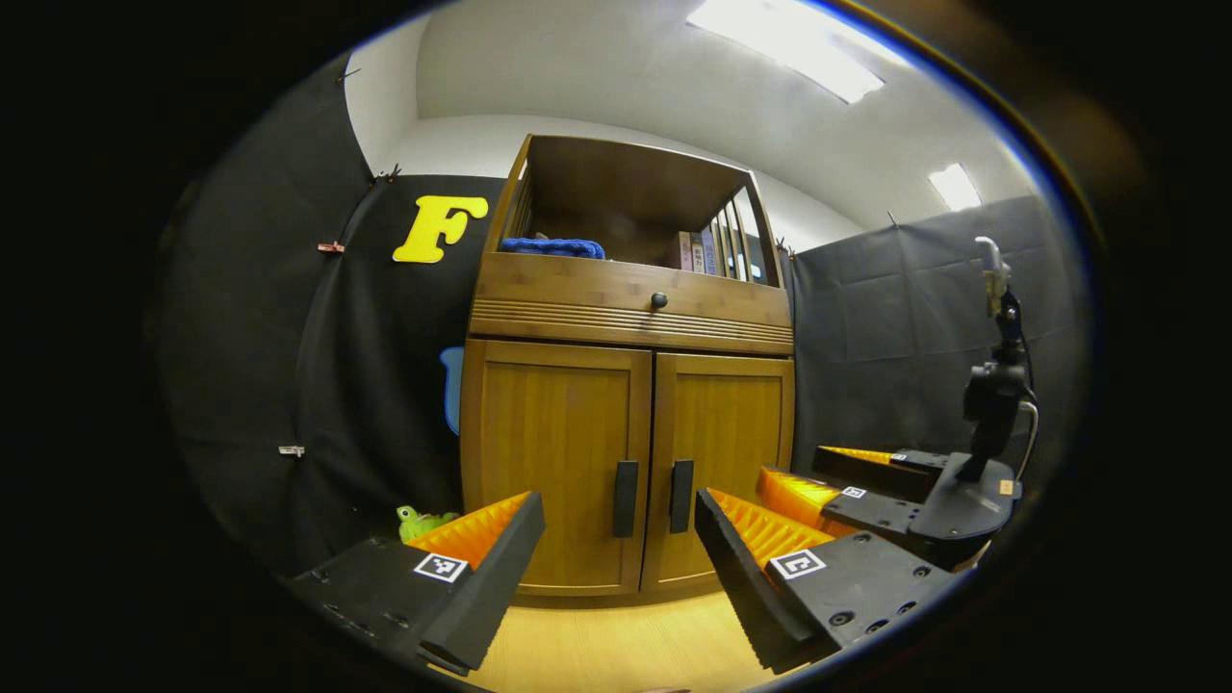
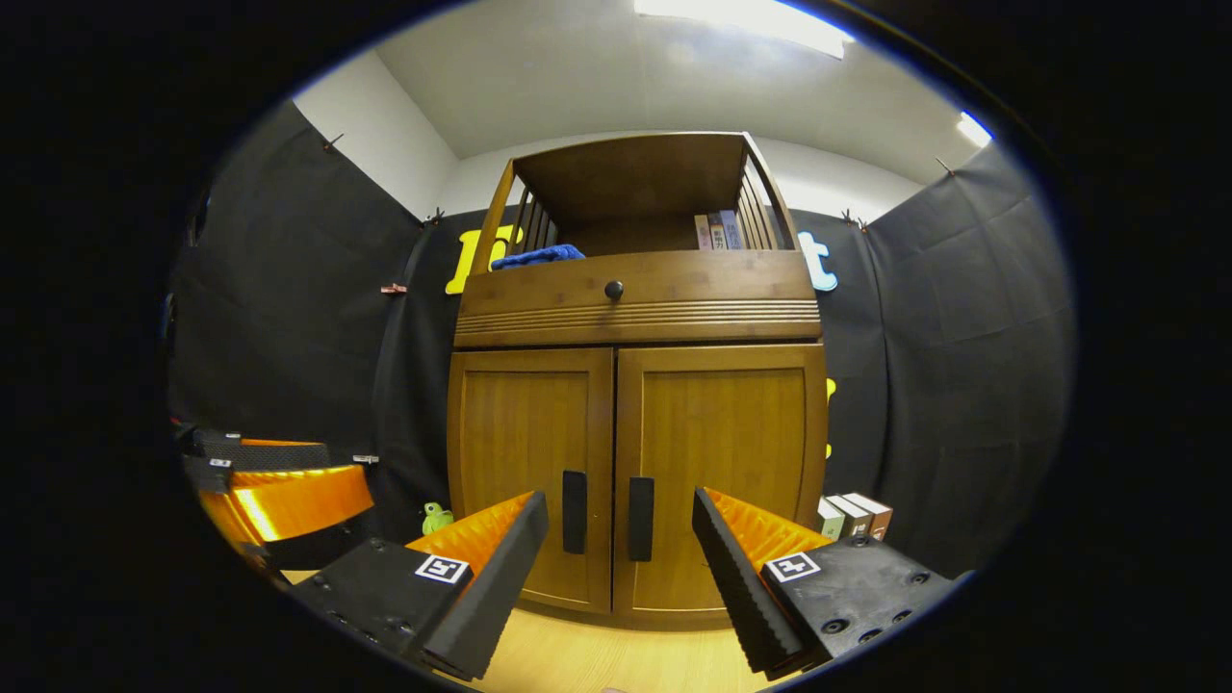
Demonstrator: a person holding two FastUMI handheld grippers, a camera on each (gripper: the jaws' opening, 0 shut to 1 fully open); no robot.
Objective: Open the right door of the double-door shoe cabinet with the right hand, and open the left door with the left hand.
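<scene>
With both doors (image 2: 626,476) shut, nothing's done. My left gripper (image 1: 616,568) and right gripper (image 2: 621,573) are spread, short of the handles (image 2: 641,518).

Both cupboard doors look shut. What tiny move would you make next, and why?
Probably ease the right hand-held gripper forward onto the right door handle: both doors are closed, its jaws are open, and it hangs short of the handle.

- Shoe cabinet (image 2: 635,462): warm brown wood grain, with black door handles (image 2: 575,526).
- Cloth (image 2: 537,256) on the cabinet's shelf: blue.
- Toy (image 2: 436,518) left of the cabinet: green.
- Floor (image 2: 616,659) below the cabinet: pale wood.
</scene>
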